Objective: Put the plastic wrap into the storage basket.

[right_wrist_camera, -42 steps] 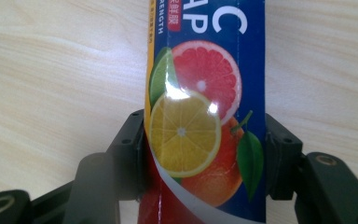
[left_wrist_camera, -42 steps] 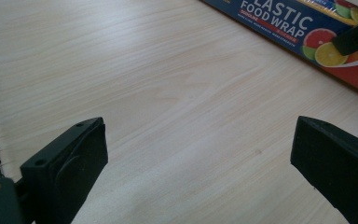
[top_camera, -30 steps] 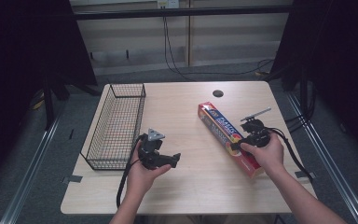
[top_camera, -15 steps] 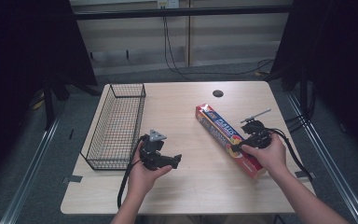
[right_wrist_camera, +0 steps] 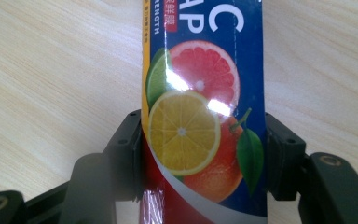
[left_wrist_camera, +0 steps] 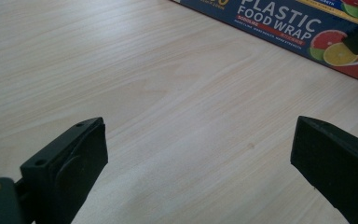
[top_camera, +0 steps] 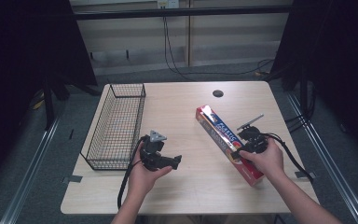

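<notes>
Pale wood table (top_camera: 186, 186), dark room behind. My right claw (right_wrist_camera: 204, 154) clamps the wrap box (right_wrist_camera: 203, 116) across its width near the end towards me; my left claw (left_wrist_camera: 205, 154) gapes wide, empty. Box: probably light, stiff card, glossy and so perhaps slippery; best gripped by its long sides.

Bare forearms, black left claw (top_camera: 177, 161), grey three-cornered plate (top_camera: 157, 136), trailing black cables (top_camera: 125, 184)

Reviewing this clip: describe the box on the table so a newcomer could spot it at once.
On the wooden table, look right of the wire basket. A long narrow plastic food wrap box lies diagonally there, the right gripper closed on its near end. Its dark blue face with citrus pictures sets it apart.
</notes>
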`<act>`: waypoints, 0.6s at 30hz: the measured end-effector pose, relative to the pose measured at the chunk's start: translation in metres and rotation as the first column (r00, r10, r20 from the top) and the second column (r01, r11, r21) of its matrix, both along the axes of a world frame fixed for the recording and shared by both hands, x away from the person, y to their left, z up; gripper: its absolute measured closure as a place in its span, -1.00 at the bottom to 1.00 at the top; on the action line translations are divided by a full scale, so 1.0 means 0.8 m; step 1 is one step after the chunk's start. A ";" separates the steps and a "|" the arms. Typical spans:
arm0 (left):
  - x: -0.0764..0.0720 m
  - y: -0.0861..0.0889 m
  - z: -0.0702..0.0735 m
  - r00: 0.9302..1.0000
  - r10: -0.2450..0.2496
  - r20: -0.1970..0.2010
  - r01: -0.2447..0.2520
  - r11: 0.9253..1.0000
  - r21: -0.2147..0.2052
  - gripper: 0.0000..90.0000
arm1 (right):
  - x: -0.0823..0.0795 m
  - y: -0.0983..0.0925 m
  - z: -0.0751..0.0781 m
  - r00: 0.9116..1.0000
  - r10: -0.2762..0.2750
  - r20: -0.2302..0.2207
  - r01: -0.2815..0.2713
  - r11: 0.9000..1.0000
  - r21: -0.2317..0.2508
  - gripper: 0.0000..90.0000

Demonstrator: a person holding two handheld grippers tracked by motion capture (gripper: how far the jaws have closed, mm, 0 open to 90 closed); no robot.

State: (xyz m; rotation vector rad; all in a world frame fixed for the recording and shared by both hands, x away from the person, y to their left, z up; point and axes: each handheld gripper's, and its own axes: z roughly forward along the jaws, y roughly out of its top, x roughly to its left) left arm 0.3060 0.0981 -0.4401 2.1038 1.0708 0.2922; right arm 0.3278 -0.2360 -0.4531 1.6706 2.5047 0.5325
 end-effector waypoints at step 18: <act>0.000 0.003 0.007 1.000 -0.004 0.005 0.004 1.000 -0.002 -0.92 | 0.016 0.004 0.005 0.993 0.042 -0.114 -0.047 0.998 -0.047 0.00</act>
